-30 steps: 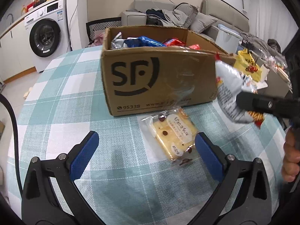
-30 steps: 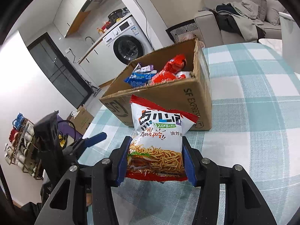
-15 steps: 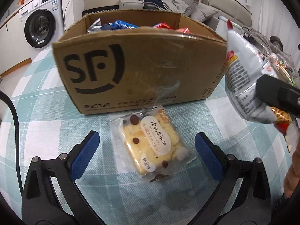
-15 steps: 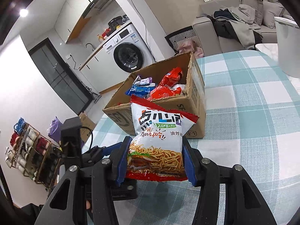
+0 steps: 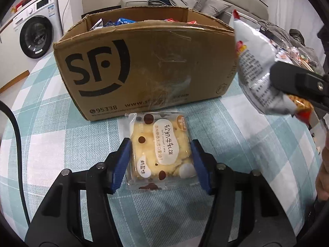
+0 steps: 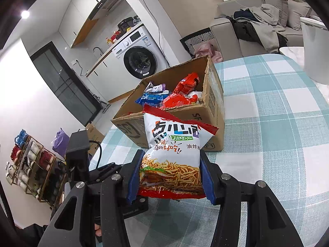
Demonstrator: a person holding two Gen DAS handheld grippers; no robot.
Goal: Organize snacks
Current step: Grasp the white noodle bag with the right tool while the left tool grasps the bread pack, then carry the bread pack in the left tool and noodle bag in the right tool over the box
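Observation:
A brown SF cardboard box (image 5: 144,65) stands on the checked table and holds several snack packs; it also shows in the right wrist view (image 6: 213,103). My left gripper (image 5: 160,162) has its blue pads against both sides of a clear-wrapped yellow cake pack (image 5: 160,150) lying on the table just in front of the box. My right gripper (image 6: 170,175) is shut on a white and red noodle snack bag (image 6: 174,150), held in the air to the right of the box. That bag also shows in the left wrist view (image 5: 259,72).
The teal checked tablecloth (image 5: 51,140) covers the table. More snacks lie at the far right (image 5: 298,55). A white bin (image 6: 314,47) stands by the table's far edge. A washing machine (image 6: 139,59) and a sofa (image 6: 257,26) are behind.
My left gripper has moved forward over the cake pack and closed from wide open onto its sides. My right gripper has risen with the noodle bag, nearer the box's top.

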